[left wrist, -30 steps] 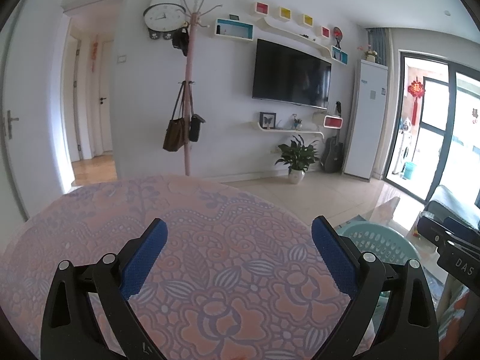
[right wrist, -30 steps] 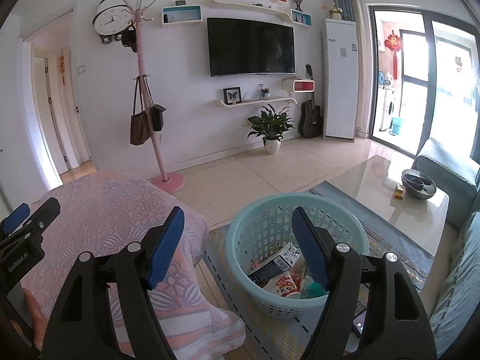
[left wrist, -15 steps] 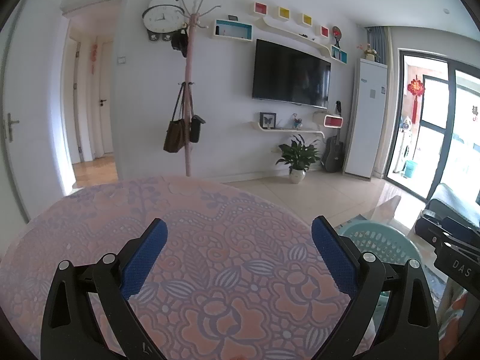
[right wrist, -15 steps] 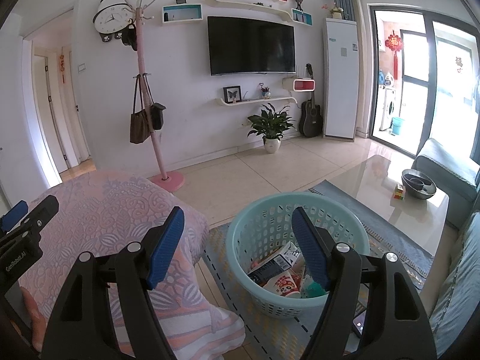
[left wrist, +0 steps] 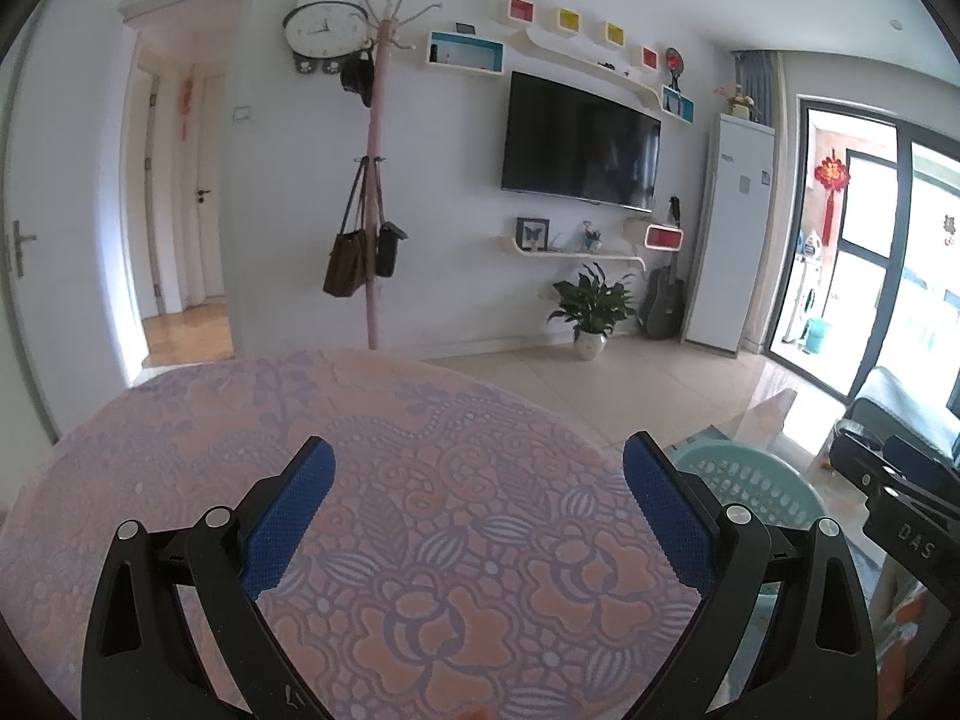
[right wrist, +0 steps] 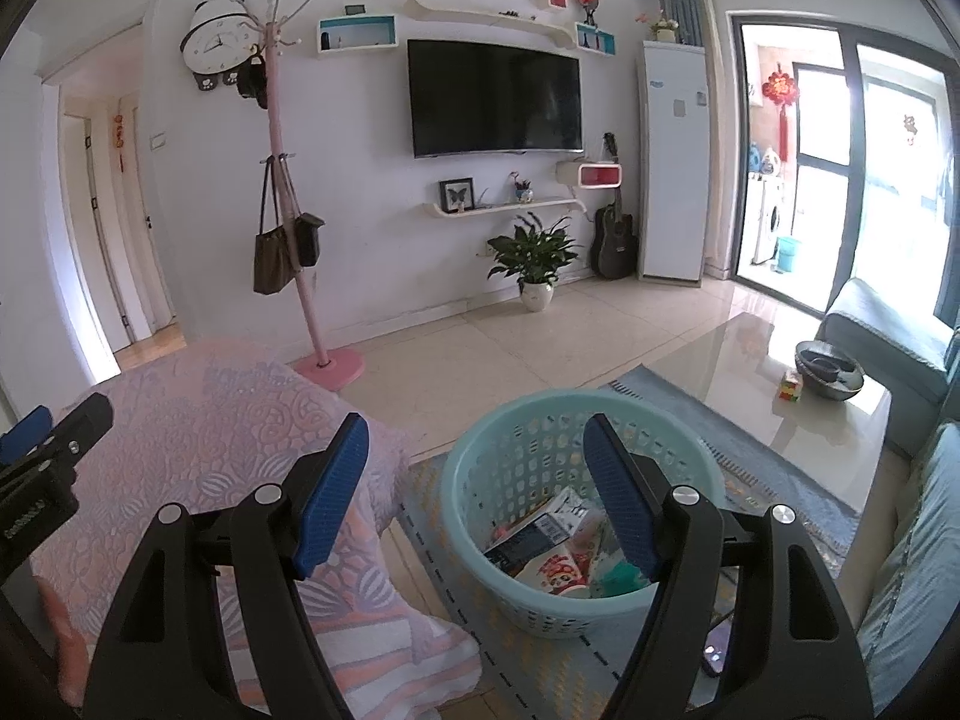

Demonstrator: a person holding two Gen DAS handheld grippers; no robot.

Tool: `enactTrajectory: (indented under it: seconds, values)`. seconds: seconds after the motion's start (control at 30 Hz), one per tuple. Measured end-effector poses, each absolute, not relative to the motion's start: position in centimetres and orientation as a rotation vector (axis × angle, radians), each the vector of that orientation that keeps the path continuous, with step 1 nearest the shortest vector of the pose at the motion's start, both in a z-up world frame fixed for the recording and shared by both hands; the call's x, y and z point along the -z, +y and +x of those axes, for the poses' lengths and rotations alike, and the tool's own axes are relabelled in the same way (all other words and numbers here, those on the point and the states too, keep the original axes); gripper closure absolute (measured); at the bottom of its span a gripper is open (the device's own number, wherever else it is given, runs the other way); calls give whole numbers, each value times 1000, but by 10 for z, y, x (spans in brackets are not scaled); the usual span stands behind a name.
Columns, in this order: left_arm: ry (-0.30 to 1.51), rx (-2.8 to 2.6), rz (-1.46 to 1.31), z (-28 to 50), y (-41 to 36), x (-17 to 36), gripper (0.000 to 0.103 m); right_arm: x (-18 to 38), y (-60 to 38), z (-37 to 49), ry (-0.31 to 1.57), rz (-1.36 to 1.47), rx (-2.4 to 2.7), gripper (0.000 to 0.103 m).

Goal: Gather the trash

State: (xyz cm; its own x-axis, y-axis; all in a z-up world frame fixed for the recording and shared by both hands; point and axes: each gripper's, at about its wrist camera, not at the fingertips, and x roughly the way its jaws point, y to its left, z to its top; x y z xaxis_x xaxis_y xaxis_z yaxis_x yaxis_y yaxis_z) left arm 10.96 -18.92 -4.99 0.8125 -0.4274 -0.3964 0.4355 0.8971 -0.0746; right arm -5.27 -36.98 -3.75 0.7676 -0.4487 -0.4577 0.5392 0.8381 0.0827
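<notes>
A light-blue plastic basket [right wrist: 528,462] stands on the floor rug beside the table. Several pieces of trash [right wrist: 555,549] lie in its bottom: wrappers and a red-and-white pack. My right gripper [right wrist: 477,462] is open and empty, held above the basket's near rim. My left gripper [left wrist: 478,477] is open and empty above the pink floral tablecloth [left wrist: 420,540]. The basket's rim [left wrist: 750,480] shows at the right of the left wrist view. No loose trash shows on the cloth.
A glass coffee table [right wrist: 780,372] with a dark bowl [right wrist: 831,369] stands right of the basket, sofas beyond it. A pink coat stand [right wrist: 300,228] with bags, a potted plant [right wrist: 534,264] and a guitar line the far wall.
Both views shift only very slightly. Both grippers stay open and empty.
</notes>
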Motion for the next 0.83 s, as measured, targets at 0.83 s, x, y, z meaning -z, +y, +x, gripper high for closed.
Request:
enactTrajectory:
  seconds: [0.83]
  values:
    - [462, 420, 77, 74, -164, 48, 7, 24, -361, -70, 426, 201, 539, 33]
